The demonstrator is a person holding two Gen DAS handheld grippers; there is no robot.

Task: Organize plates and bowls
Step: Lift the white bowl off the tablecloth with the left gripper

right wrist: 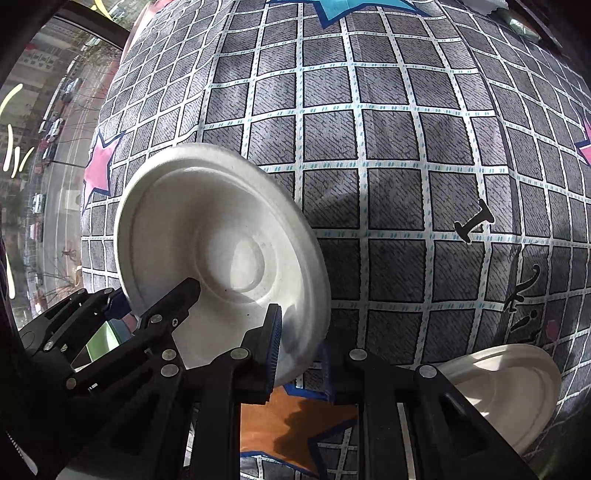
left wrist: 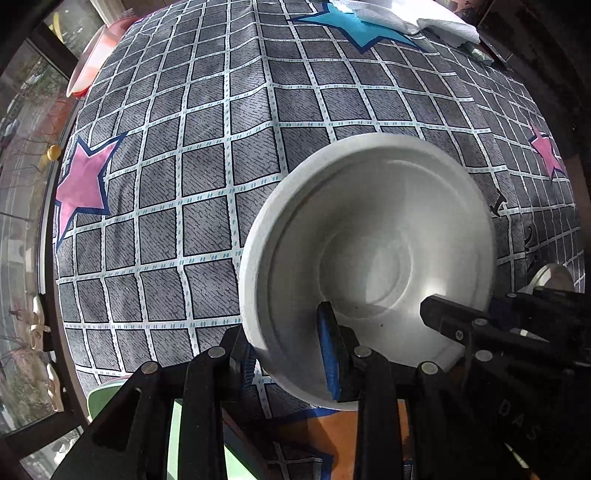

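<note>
A white paper plate (left wrist: 369, 258) is held tilted above the checked tablecloth. My left gripper (left wrist: 288, 354) is shut on its near rim, one blue-padded finger (left wrist: 330, 354) inside the plate and the other outside. My right gripper (right wrist: 295, 354) straddles the same plate (right wrist: 221, 236) at its rim with one blue pad (right wrist: 273, 343) on the inside face; it also shows in the left wrist view (left wrist: 461, 325). I cannot tell whether it grips. A second white plate (right wrist: 509, 384) lies on the cloth at lower right.
The grey checked tablecloth (left wrist: 221, 166) with pink, blue and orange stars covers the table. A pink-and-white plate (left wrist: 92, 59) sits at the far left edge. White towels (left wrist: 406, 18) lie at the far side. A green object (left wrist: 107, 391) is below left. A window runs along the left.
</note>
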